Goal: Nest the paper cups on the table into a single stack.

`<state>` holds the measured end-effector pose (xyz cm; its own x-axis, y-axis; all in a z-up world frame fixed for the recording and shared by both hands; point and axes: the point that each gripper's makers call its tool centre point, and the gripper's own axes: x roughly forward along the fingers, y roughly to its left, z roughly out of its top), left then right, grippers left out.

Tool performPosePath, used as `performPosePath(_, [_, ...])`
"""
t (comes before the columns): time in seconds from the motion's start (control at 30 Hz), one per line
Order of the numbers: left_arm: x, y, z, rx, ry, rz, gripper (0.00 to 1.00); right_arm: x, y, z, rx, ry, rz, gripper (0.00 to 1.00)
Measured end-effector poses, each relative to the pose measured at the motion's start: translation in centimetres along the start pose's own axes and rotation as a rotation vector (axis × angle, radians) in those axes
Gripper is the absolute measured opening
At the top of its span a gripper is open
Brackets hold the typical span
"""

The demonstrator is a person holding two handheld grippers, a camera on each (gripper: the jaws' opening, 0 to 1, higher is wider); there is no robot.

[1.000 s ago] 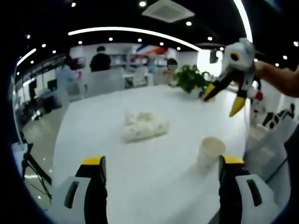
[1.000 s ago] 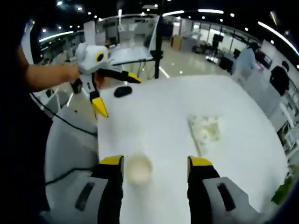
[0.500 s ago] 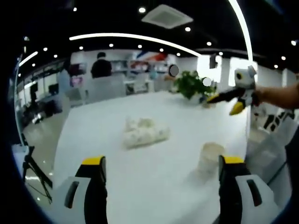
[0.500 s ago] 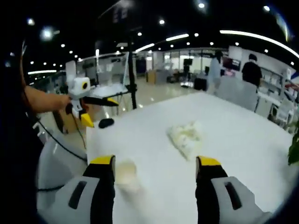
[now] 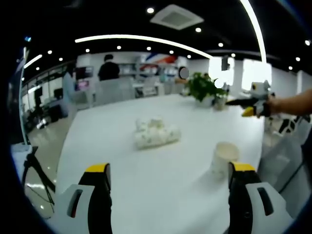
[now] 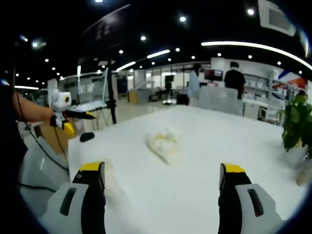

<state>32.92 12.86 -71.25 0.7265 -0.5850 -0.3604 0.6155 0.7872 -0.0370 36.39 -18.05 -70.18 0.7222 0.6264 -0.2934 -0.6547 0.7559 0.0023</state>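
We're standing in a big open-plan office or showroom floor. Overhead runs a dark ceiling [image 5: 112, 14] dotted with spotlights, a long curved light strip [image 5: 141, 39] sweeping across it, an air-conditioning vent [image 5: 176, 17] set in. A broad white table [image 5: 161, 170] spreads out below, a potted plant [image 5: 204, 87] at its far end. People [image 6: 235, 73] stand among desks and screens further back.

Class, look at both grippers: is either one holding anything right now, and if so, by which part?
Nothing is held. The left gripper and right gripper both stand open; the single paper cup sits free on the table beside the left gripper's jaw.
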Motion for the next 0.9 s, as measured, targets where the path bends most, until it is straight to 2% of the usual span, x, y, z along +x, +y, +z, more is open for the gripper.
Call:
performPosePath(0.07, [-0.2,0.2,-0.1,-0.002,0.000,0.007,0.98,-0.6,-0.1,0.2,-0.023,-0.048,-0.025,0.98])
performPosePath(0.1, [-0.5,0.3,-0.2,-0.002,-0.003,0.016,0.98,-0.9,0.0,0.0,-0.020,-0.052,-0.031,1.00])
performPosePath(0.27, [-1.4,1.4,0.0,-0.035,-0.050,0.049,0.98,-2.3,0.0,-1.8,0.023,-0.046,-0.059,1.00])
performPosePath(0.43, [-1.6,2.0,0.1,-0.032,-0.052,0.066,0.98,-3.0,0.0,-2.8,0.040,-0.032,-0.074,1.00])
performPosePath(0.73, [-1.2,1.8,-0.1,-0.023,-0.037,0.060,0.98,-3.0,0.1,-2.8,0.040,-0.028,-0.073,1.00])
performPosePath(0.9, [-1.2,1.7,0.0,-0.017,-0.036,0.056,0.98,-2.1,0.3,-3.4,0.047,-0.016,-0.052,1.00])
